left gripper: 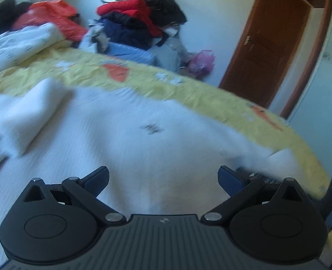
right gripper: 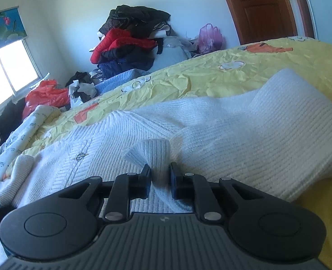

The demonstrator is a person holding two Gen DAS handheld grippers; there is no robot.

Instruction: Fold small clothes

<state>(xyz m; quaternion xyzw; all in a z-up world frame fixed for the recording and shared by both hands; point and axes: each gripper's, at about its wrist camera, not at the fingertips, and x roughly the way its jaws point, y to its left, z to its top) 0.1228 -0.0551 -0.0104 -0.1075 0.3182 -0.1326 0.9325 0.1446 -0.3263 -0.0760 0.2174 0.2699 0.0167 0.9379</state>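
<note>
A white knitted sweater (left gripper: 125,121) lies spread on a yellow bedsheet (left gripper: 148,83). In the left wrist view my left gripper (left gripper: 163,180) is open, its jaws wide apart just above the sweater's body, with nothing between them. In the right wrist view my right gripper (right gripper: 160,180) is shut on a pinched fold of the white sweater (right gripper: 233,135), and a small tuft of knit stands up between the jaws. One sleeve (right gripper: 296,103) lies folded across at the right. A small dark emblem (right gripper: 80,156) shows on the sweater's front.
A heap of clothes (right gripper: 130,45) in red, black and blue is stacked against the far wall. A crumpled white quilt (right gripper: 24,130) and a red bag (right gripper: 46,94) lie at the left. A brown door (left gripper: 267,45) stands at the right, with a pink bag (right gripper: 210,36) near it.
</note>
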